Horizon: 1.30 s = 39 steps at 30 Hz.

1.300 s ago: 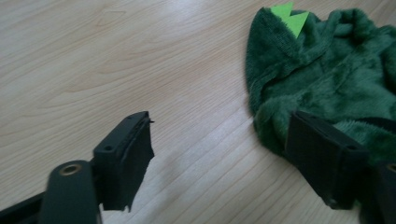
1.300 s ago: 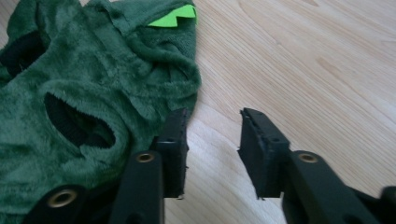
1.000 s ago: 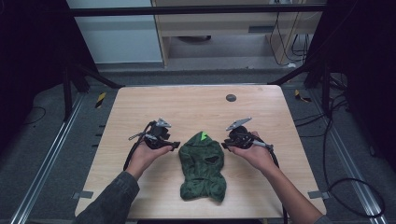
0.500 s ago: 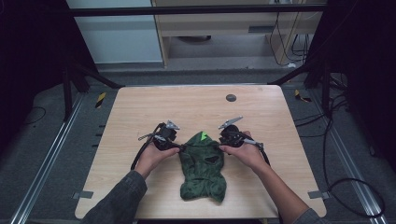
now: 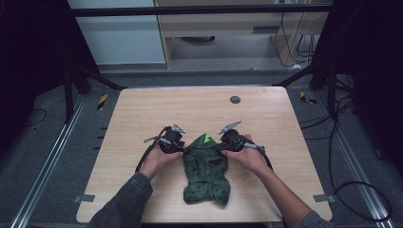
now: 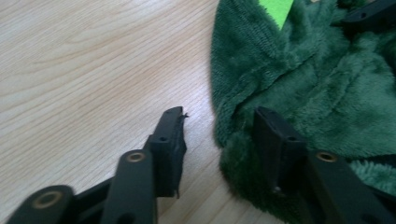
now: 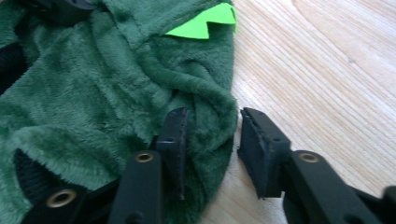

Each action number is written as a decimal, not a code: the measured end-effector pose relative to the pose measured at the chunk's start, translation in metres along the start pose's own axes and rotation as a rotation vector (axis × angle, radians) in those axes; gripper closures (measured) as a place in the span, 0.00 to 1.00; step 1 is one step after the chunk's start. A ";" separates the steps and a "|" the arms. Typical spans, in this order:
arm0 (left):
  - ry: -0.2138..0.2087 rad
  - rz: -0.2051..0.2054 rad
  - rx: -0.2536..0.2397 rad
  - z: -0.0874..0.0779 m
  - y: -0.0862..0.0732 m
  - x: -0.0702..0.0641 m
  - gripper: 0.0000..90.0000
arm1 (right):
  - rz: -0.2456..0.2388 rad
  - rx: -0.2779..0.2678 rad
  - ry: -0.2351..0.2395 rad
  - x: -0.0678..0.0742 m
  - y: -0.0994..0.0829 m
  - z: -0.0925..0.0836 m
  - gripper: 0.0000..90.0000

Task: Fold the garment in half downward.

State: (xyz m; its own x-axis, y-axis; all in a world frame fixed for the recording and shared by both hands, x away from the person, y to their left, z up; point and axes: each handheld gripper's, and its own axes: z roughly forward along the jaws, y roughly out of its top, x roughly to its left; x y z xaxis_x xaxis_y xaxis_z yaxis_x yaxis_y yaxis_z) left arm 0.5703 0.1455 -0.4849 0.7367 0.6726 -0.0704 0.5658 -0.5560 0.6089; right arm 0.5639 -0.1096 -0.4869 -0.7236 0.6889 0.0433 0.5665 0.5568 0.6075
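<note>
A dark green fleece garment [image 5: 206, 171] with a bright green spike [image 5: 207, 138] lies crumpled on the wooden table [image 5: 142, 109], near its front. My left gripper [image 5: 183, 149] is at the garment's upper left edge and stands open. In the left gripper view, one jaw rests over bare wood and the other over the fleece [image 6: 327, 84], with the hem between them. My right gripper [image 5: 222, 147] is open at the upper right edge. Its jaws straddle a rolled fold of fleece [image 7: 205, 98] just below the spike [image 7: 205, 23].
A small dark round disc [image 5: 235, 99] sits near the table's far edge. Grey tape tabs [image 5: 83, 197] mark the front corners. Cables trail from both grippers, and a black one loops on the floor at the right [image 5: 361, 190]. Bare wood lies beyond the garment.
Both grippers have moved inward from either side of the garment. Their jaws now sit astride its upper edges. The garment has hardly shifted.
</note>
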 end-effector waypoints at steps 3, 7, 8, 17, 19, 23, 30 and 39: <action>-0.004 0.016 -0.002 0.001 0.001 -0.002 0.70 | -0.002 0.008 0.013 0.000 0.001 0.000 0.76; -0.032 0.016 -0.004 0.002 0.001 -0.004 0.80 | 0.007 0.016 0.033 0.000 0.002 0.000 0.84; -0.033 0.025 0.002 0.002 0.001 -0.003 0.83 | 0.008 0.016 0.038 0.001 0.002 0.000 0.86; -0.036 0.027 0.006 -0.001 0.003 -0.006 0.92 | -0.003 0.028 0.045 0.004 0.004 -0.001 0.94; -0.025 0.042 0.007 -0.003 0.004 -0.007 0.94 | -0.005 0.014 0.046 0.005 0.004 -0.004 0.95; -0.022 0.043 -0.001 -0.009 0.009 -0.006 0.98 | -0.011 -0.008 0.044 0.003 0.007 -0.014 0.95; -0.006 0.055 -0.025 -0.020 0.022 -0.005 1.00 | -0.013 -0.034 0.042 -0.001 0.012 -0.024 0.95; 0.020 0.055 -0.032 -0.026 0.025 -0.001 1.00 | -0.023 -0.051 0.035 -0.003 0.015 -0.031 0.95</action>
State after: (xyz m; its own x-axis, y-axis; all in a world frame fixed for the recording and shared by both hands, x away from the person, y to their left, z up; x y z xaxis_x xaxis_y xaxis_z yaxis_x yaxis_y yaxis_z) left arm 0.5739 0.1439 -0.4490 0.7588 0.6511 -0.0201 0.5120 -0.5771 0.6363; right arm 0.5622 -0.1178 -0.4531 -0.7502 0.6588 0.0564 0.5295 0.5475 0.6480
